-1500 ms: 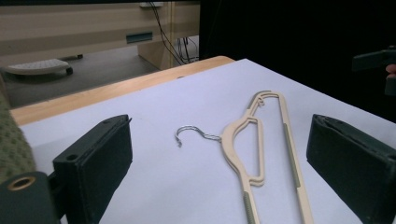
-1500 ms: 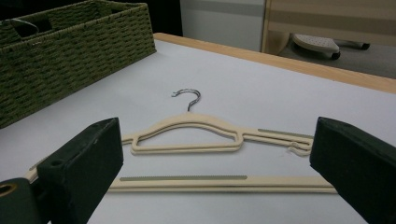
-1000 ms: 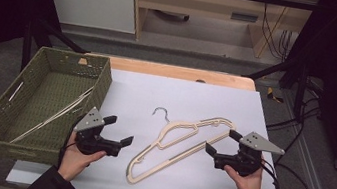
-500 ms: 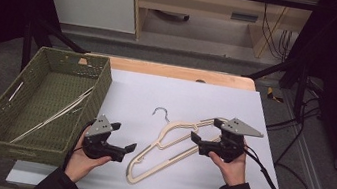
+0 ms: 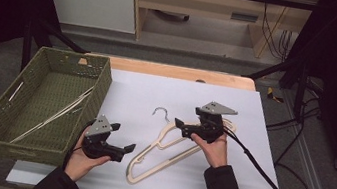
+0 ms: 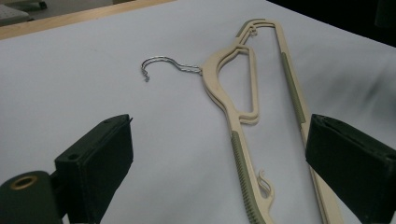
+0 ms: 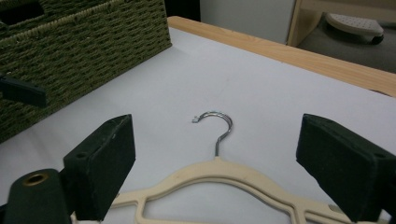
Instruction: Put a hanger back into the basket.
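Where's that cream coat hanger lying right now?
In the high view the hanger lies flat on the white table, right of the green basket, between the left gripper and the right gripper, its metal hook pointing away from the person.

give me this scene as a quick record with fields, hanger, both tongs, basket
hanger: cream hanger with a metal hook, flat on the white sheet, untouched
right tongs: right tongs open, jaws have just been closing a little, nothing between them; above the hanger's neck, aimed at the hook
left tongs: left tongs open, facing the hanger's lower end, not touching it
basket: green woven basket at the table's left, thin pale hangers inside
next move (guess): right tongs likely close on the hanger near the hook
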The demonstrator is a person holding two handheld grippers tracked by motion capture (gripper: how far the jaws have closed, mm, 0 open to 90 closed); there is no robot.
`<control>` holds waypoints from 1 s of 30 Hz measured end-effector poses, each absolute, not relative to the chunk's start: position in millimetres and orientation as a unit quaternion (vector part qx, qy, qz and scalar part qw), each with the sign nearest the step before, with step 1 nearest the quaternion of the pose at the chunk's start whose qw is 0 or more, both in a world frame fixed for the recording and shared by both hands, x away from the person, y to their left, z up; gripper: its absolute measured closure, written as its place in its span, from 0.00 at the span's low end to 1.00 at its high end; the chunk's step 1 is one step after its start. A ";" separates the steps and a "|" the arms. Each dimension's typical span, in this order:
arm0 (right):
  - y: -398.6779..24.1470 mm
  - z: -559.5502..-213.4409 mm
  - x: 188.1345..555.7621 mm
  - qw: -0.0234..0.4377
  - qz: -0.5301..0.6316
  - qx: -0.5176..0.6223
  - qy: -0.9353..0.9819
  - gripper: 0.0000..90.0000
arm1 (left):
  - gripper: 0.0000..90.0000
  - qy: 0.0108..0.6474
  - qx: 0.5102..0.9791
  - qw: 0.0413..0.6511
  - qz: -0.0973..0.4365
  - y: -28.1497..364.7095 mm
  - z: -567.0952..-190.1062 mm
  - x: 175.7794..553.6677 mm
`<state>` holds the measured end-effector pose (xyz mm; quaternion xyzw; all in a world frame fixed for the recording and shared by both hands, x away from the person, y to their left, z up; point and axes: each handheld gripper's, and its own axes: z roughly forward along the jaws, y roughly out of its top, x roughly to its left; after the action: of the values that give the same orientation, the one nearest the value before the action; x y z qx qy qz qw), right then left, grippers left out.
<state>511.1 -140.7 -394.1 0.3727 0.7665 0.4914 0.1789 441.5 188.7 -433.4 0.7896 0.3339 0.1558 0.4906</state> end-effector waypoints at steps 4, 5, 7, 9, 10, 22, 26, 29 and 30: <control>-127.4 -400.2 525.7 0.175 0.475 0.371 0.779 0.18 | 0.09 0.336 0.788 0.492 0.154 190.3 -434.8 442.3; -127.4 -400.2 525.7 0.175 0.475 0.371 0.779 0.18 | 0.09 0.337 0.788 0.492 0.152 190.7 -435.0 442.5; -122.1 -403.2 530.5 0.175 0.468 0.372 0.782 0.19 | 0.09 0.338 0.787 0.493 0.151 191.1 -435.1 442.9; -115.2 -407.5 536.8 0.175 0.459 0.375 0.786 0.20 | 0.09 0.338 0.787 0.493 0.152 191.3 -435.2 443.0; -115.2 -407.5 536.8 0.175 0.459 0.375 0.786 0.20 | 0.09 0.338 0.787 0.493 0.152 191.3 -435.2 443.0; -99.6 -426.9 557.3 0.159 0.460 0.392 0.781 0.28 | 0.09 0.337 0.788 0.494 0.149 191.9 -436.8 444.6; -91.4 -433.3 563.2 0.160 0.441 0.388 0.793 0.33 | 0.09 0.337 0.787 0.495 0.148 192.4 -436.8 444.8; -88.4 -434.9 565.4 0.157 0.439 0.389 0.795 0.34 | 0.09 0.337 0.788 0.494 0.149 192.4 -436.9 445.0; -87.2 -435.5 566.1 0.155 0.437 0.391 0.795 0.36 | 0.09 0.337 0.788 0.494 0.149 192.6 -437.0 445.1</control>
<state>566.1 -87.2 -435.5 0.3909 0.7953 0.4367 0.1549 445.1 192.6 -437.0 0.7876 0.3368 0.1492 0.4939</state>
